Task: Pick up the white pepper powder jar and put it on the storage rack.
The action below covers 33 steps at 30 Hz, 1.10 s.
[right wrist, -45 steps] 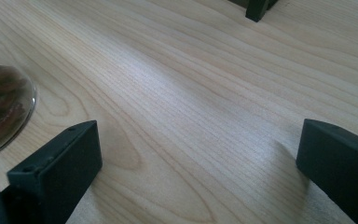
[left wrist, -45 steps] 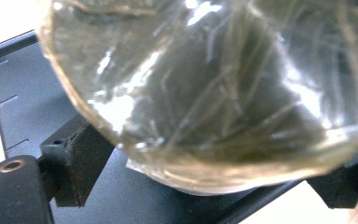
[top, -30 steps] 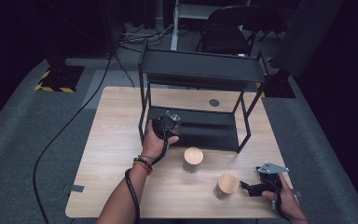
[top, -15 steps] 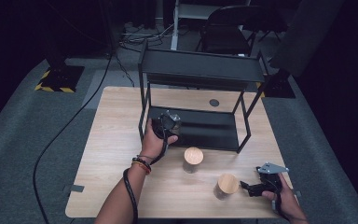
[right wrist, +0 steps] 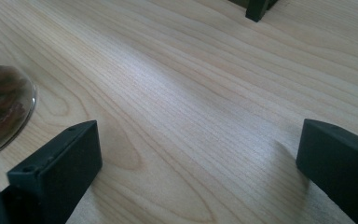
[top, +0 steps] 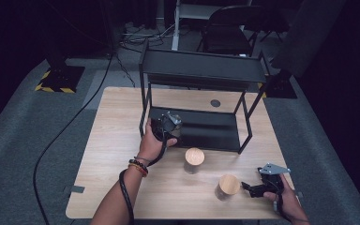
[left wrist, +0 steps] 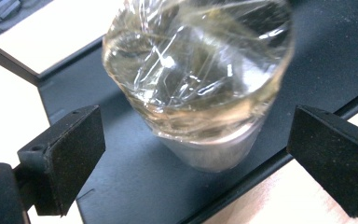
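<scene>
A clear glass jar (left wrist: 191, 70) stands on the black lower shelf (left wrist: 135, 177) of a two-tier rack (top: 201, 70). My left gripper (left wrist: 198, 140) is open, one jaw on each side of the jar, neither pad touching it. In the high view the left gripper (top: 171, 123) sits at the front left of the lower shelf (top: 211, 129). Two jars with wooden lids stand on the table, one in the middle (top: 194, 156) and one nearer the front (top: 228, 184). My right gripper (top: 247, 187) is open, just right of the front jar. In the right gripper view, the open right gripper (right wrist: 200, 158) holds nothing, and a jar's glass (right wrist: 2, 116) shows at left.
The rack's thin black legs (top: 246, 126) stand on the wooden table (top: 117, 140), and one foot (right wrist: 256, 9) is ahead of the right gripper. A cable (top: 51, 145) trails over the grey floor at left. A dark round spot (top: 215, 103) lies behind the rack.
</scene>
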Each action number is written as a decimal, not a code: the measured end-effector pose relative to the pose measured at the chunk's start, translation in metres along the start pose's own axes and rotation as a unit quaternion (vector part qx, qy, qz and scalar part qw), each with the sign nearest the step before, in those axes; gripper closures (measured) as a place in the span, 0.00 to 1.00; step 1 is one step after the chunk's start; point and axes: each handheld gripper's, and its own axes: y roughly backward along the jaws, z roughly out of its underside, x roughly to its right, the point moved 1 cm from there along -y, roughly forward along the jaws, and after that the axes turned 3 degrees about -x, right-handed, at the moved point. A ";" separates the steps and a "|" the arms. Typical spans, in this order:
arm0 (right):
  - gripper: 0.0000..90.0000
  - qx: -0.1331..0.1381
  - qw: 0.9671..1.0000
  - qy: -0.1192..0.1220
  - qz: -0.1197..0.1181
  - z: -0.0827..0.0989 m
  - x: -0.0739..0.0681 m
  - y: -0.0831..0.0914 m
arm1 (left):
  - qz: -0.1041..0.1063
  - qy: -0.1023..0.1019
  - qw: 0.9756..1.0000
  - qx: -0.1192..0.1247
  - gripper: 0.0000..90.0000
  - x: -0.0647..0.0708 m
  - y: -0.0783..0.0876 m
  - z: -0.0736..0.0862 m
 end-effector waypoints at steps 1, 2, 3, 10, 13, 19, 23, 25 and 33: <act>0.00 0.000 1.000 0.000 0.000 0.000 0.000 0.000 | -0.005 -0.007 1.000 -0.002 0.04 0.000 0.001 0.000; 0.00 0.000 1.000 0.000 0.000 0.000 0.000 0.000 | -0.006 -0.009 1.000 -0.002 0.04 0.000 0.003 0.001; 0.00 0.000 1.000 0.000 0.000 0.000 0.000 0.000 | -0.005 -0.009 1.000 -0.001 0.04 -0.001 0.005 0.001; 0.00 0.000 1.000 0.000 0.000 0.000 0.000 0.000 | -0.008 -0.027 0.999 0.017 0.04 0.003 0.022 0.007; 0.00 0.000 1.000 0.000 0.000 0.000 0.000 0.000 | -0.009 -0.036 0.999 0.023 0.04 0.005 0.030 0.011; 0.00 0.000 1.000 0.000 0.000 0.000 0.000 0.000 | -0.014 -0.053 0.998 0.031 0.04 0.007 0.041 0.017; 0.00 0.000 1.000 0.000 0.000 0.000 0.000 0.000 | -0.013 -0.062 0.997 0.033 0.04 0.008 0.048 0.023; 0.00 0.000 1.000 0.000 0.000 0.000 0.000 0.000 | -0.016 -0.065 0.997 0.035 0.04 0.009 0.051 0.026; 0.00 0.000 1.000 0.000 0.000 0.000 0.000 0.000 | -0.023 -0.076 0.996 0.033 0.04 0.007 0.061 0.045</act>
